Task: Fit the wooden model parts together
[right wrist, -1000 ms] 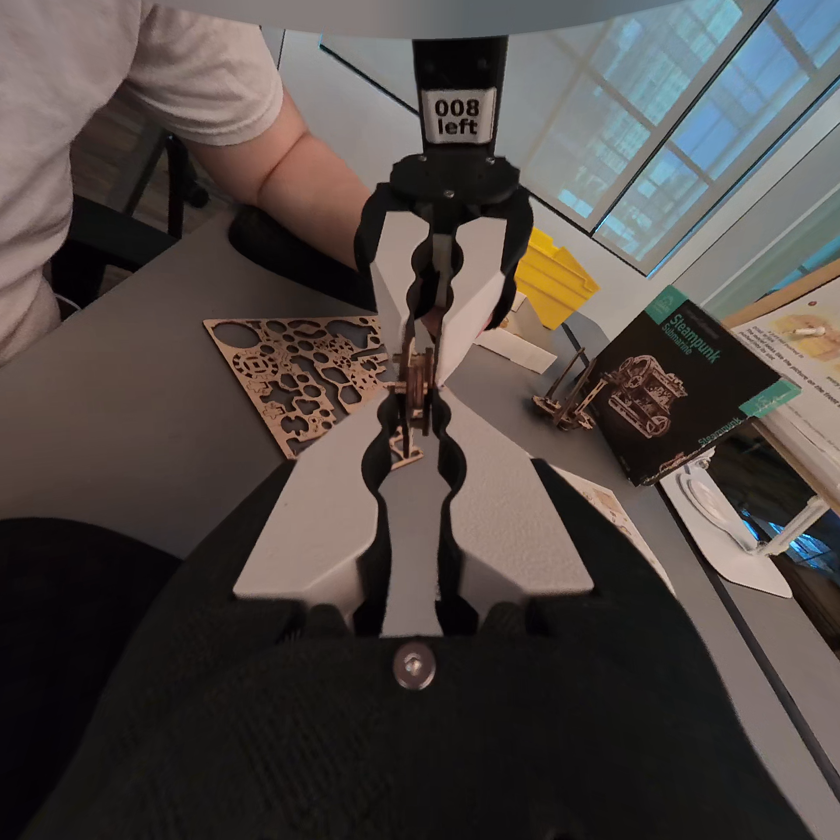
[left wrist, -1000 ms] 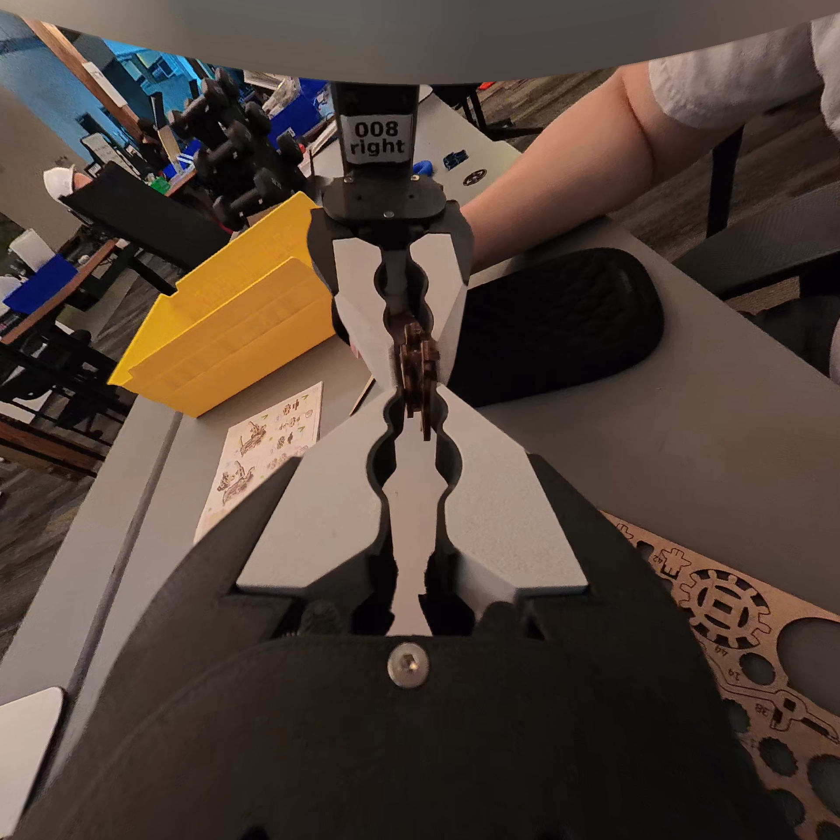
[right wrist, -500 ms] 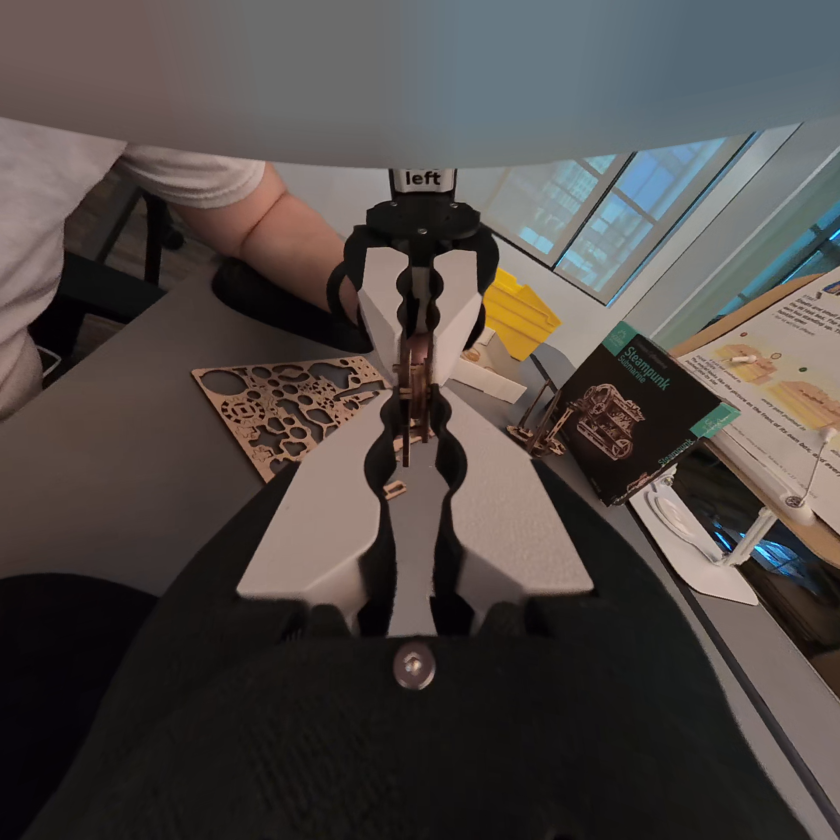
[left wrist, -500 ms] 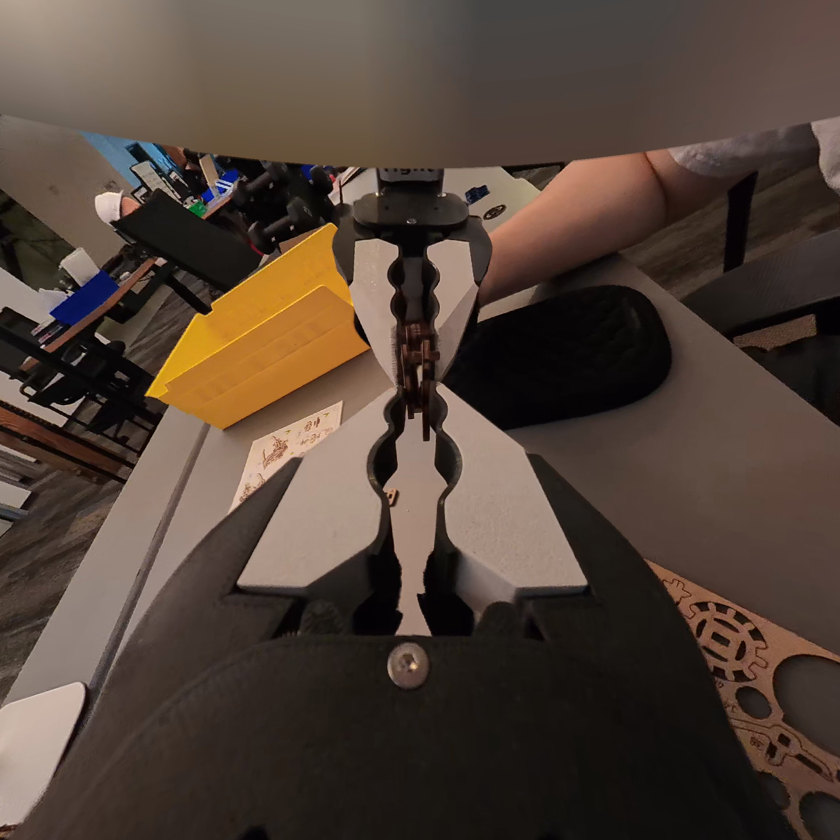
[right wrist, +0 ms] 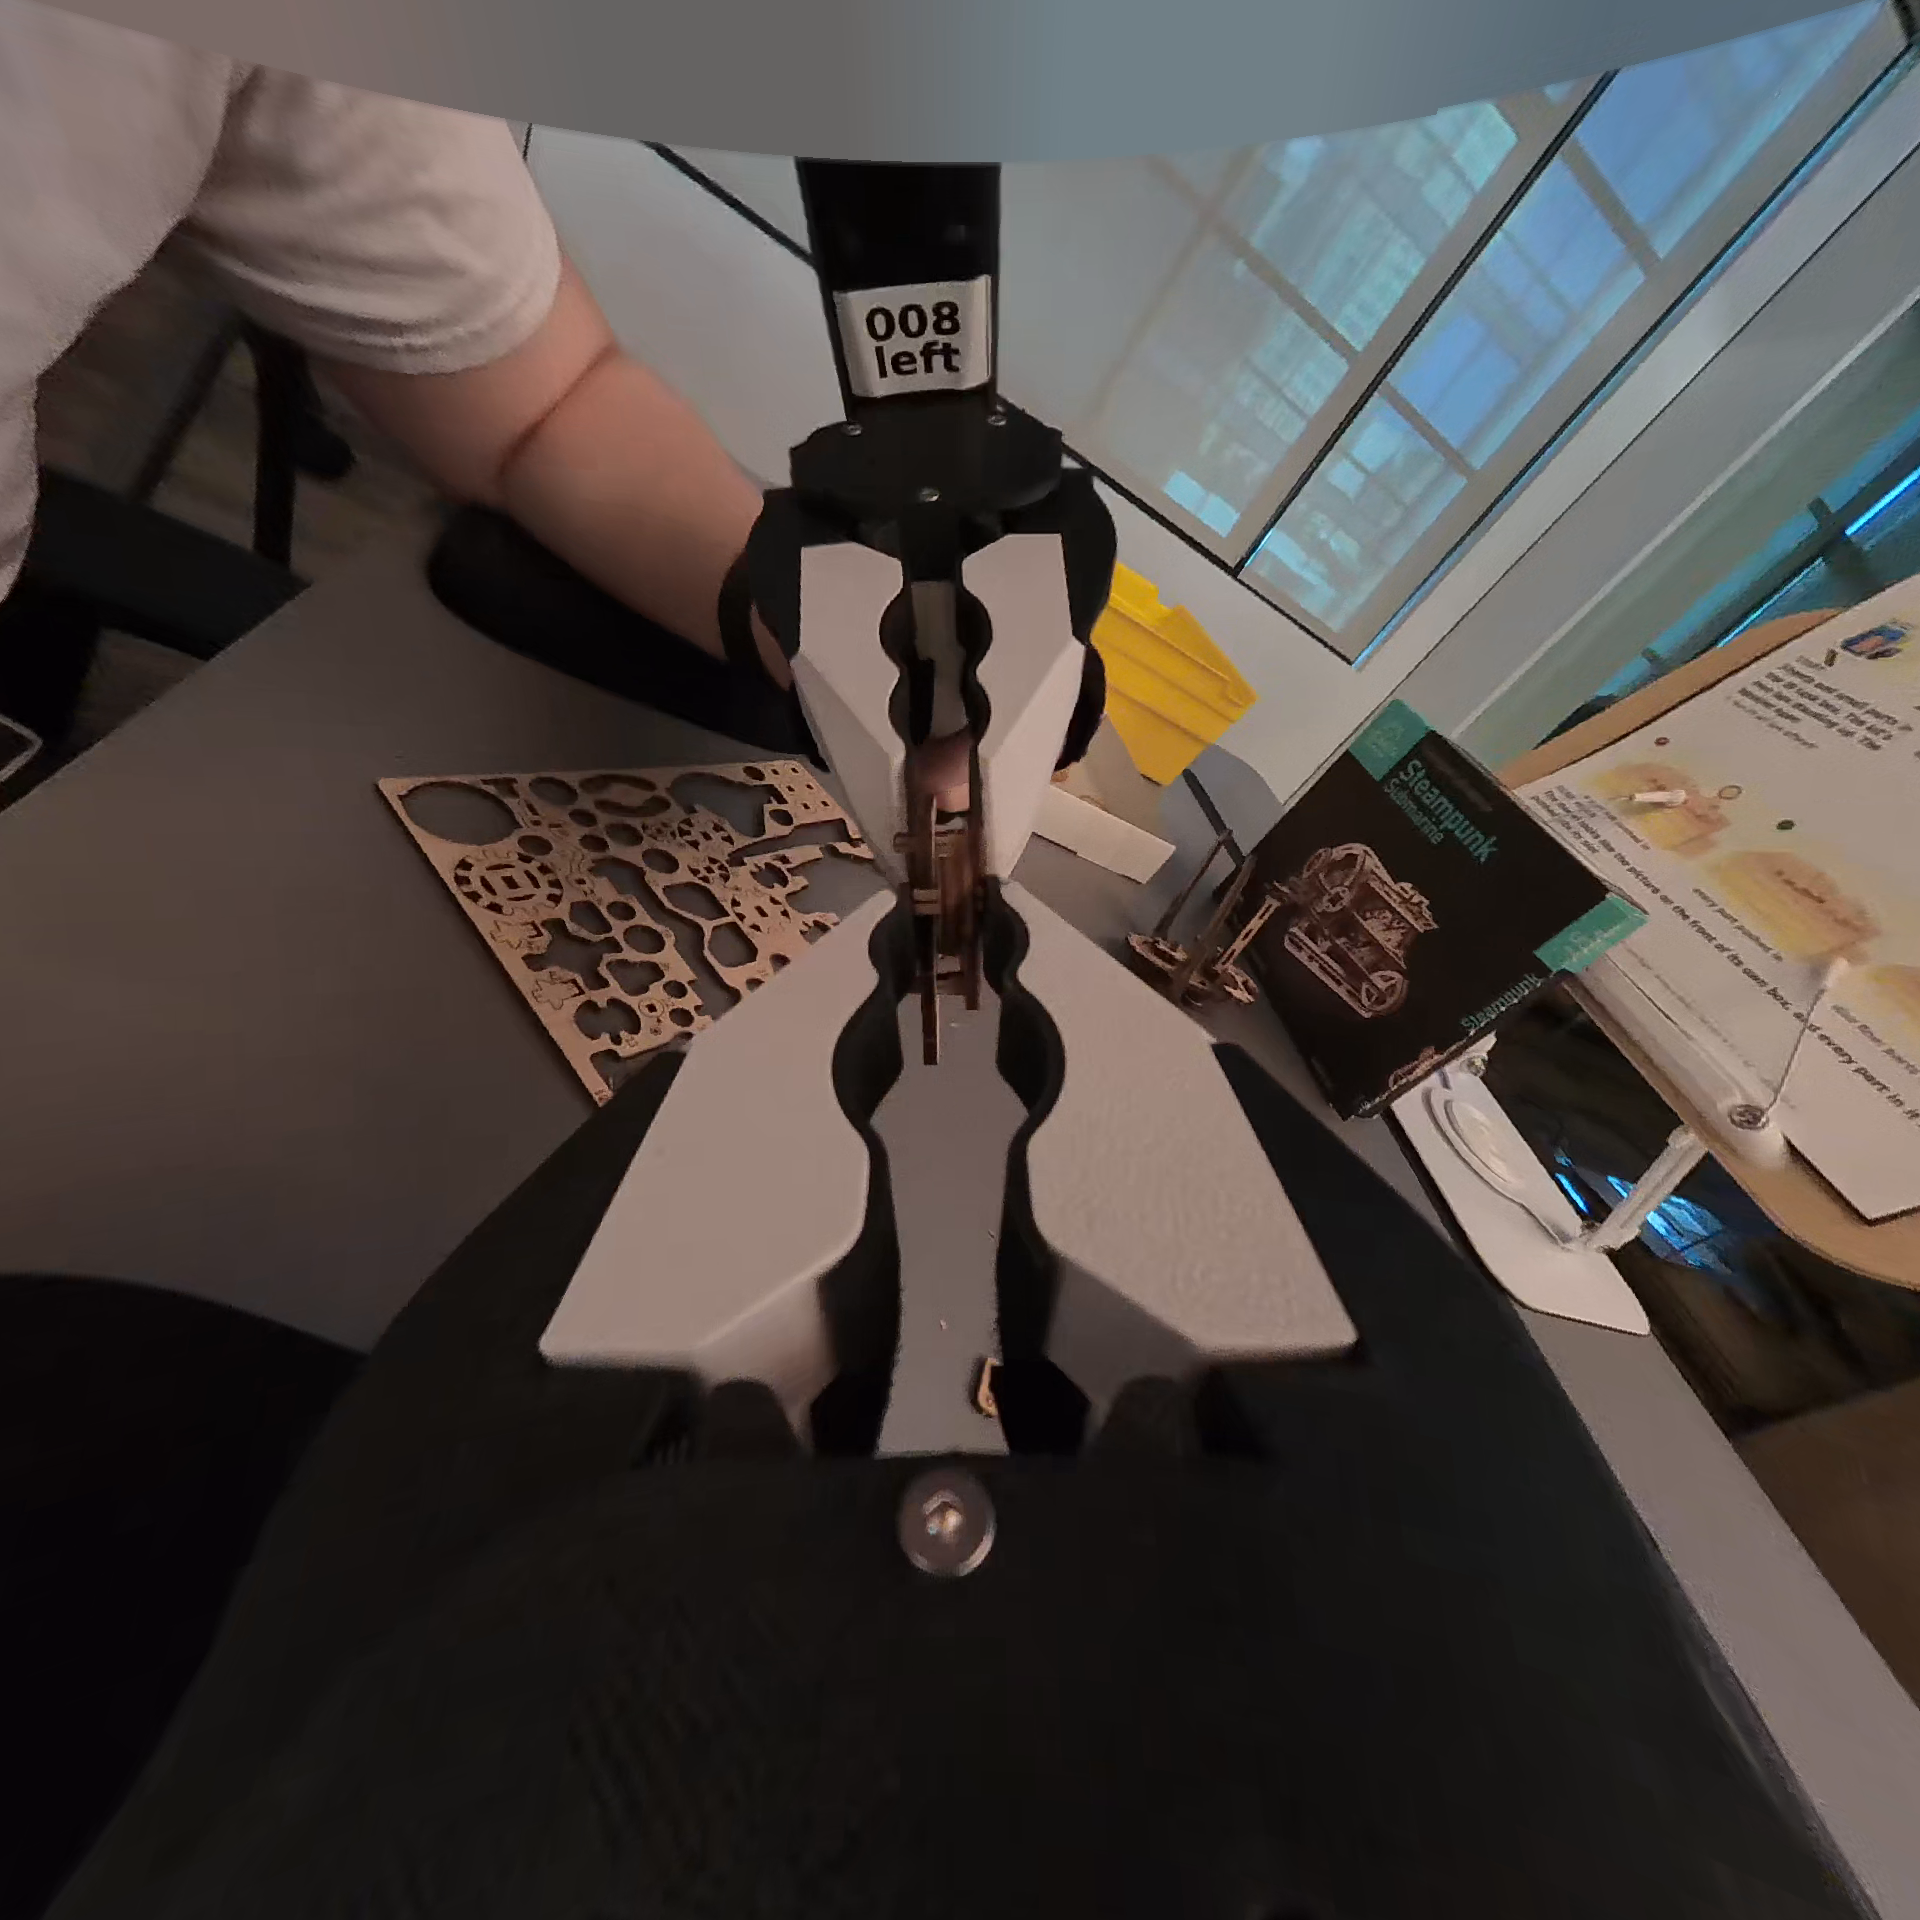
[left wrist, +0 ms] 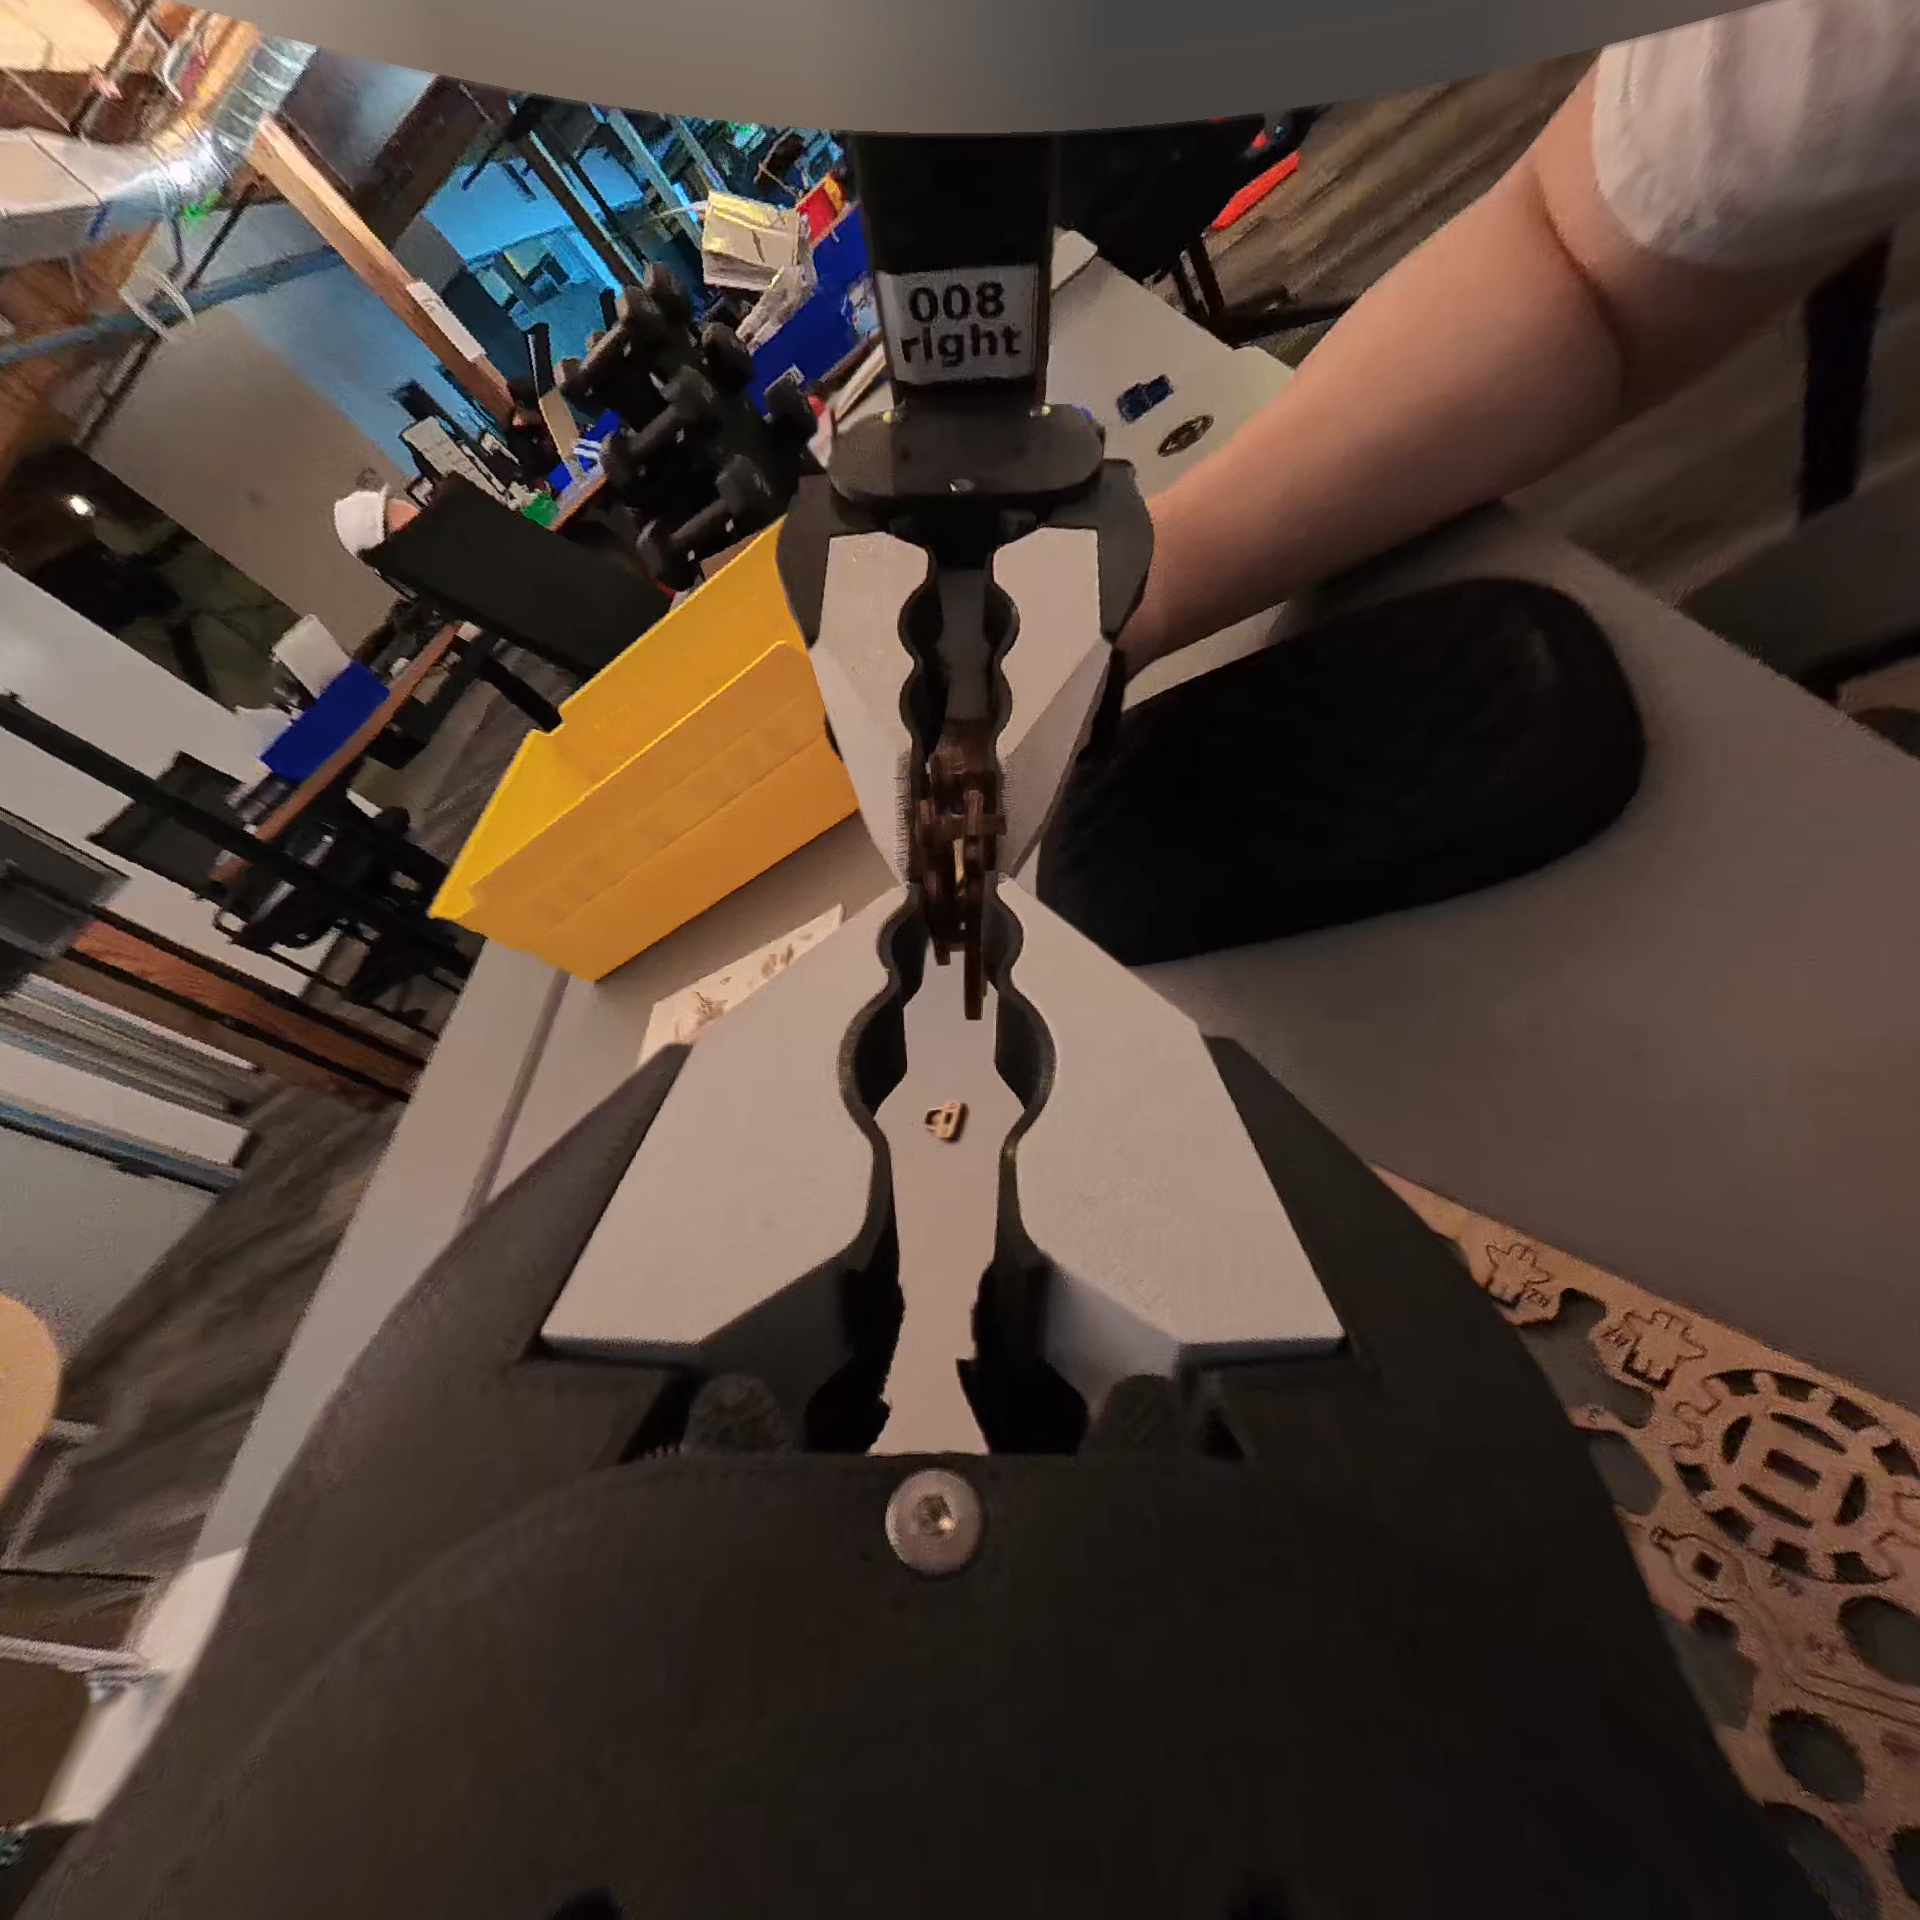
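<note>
A small stack of wooden gear parts (left wrist: 956, 831) hangs above the grey table (left wrist: 1455, 1039), pinched from both sides. My left gripper (left wrist: 951, 930) is shut on its near end. My right gripper (left wrist: 951, 868) faces it tip to tip and is shut on the far end. In the right wrist view the same parts (right wrist: 938, 883) sit between my right gripper (right wrist: 940, 920) and the left gripper (right wrist: 940, 847). A thin wooden tab hangs down from the stack. A tiny loose wooden piece (left wrist: 943, 1124) lies on the table below; it also shows in the right wrist view (right wrist: 985, 1387).
A punched-out wooden parts sheet (right wrist: 613, 894) lies on the table. A black pad (left wrist: 1351, 769) and a person's arm (left wrist: 1403, 436) are behind. Yellow bins (left wrist: 665, 821), a printed sheet (left wrist: 748, 982), a dark kit box (right wrist: 1434, 925) and a partly built model (right wrist: 1195, 956) stand nearby. From either gripper's tips it is about 15 cm to the tiny loose wooden piece (left wrist: 943, 1124).
Both grippers stayed shut tip to tip on the wooden parts while the pair tilted and shifted over the table. A tiny wooden piece now shows on the table beneath them.
</note>
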Demonstrator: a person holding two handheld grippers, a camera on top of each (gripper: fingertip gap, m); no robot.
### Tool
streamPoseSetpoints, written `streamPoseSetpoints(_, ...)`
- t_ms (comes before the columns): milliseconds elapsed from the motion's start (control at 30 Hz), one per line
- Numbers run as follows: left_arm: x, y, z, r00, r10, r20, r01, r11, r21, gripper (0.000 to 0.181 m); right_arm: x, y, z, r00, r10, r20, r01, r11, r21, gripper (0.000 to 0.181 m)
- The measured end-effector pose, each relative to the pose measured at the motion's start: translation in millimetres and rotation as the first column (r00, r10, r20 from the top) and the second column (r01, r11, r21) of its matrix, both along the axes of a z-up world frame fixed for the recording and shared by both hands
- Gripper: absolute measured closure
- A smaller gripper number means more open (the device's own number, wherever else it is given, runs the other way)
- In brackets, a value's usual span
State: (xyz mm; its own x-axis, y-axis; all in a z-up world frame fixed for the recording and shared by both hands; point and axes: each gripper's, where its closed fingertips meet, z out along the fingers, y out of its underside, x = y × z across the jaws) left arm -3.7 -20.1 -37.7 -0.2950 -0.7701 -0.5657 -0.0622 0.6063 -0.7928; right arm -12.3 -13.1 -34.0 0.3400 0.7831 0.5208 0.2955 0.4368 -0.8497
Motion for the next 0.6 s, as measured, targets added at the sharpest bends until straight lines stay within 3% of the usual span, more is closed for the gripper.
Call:
streamPoseSetpoints(167, -4, -11, 10, 0.996, -0.068, 0.057, 0.069, 0.997, -0.026, 0.173, -2, -11, 9, 0.998, 0.056, -0.039, -0.053, 0.996, 0.065, 0.171)
streamPoseSetpoints(433, -9, -20, 16, 0.984, -0.158, 0.078, 0.168, 0.975, -0.145, 0.173, -6, -19, 12, 0.985, 0.140, -0.105, -0.145, 0.989, -0.035, 0.171)
streamPoseSetpoints(600, -8, -6, 2, 0.992, -0.122, 0.001, 0.121, 0.985, -0.123, 0.172, -4, -5, -2, 0.996, 0.073, -0.052, -0.078, 0.992, -0.097, 0.172)
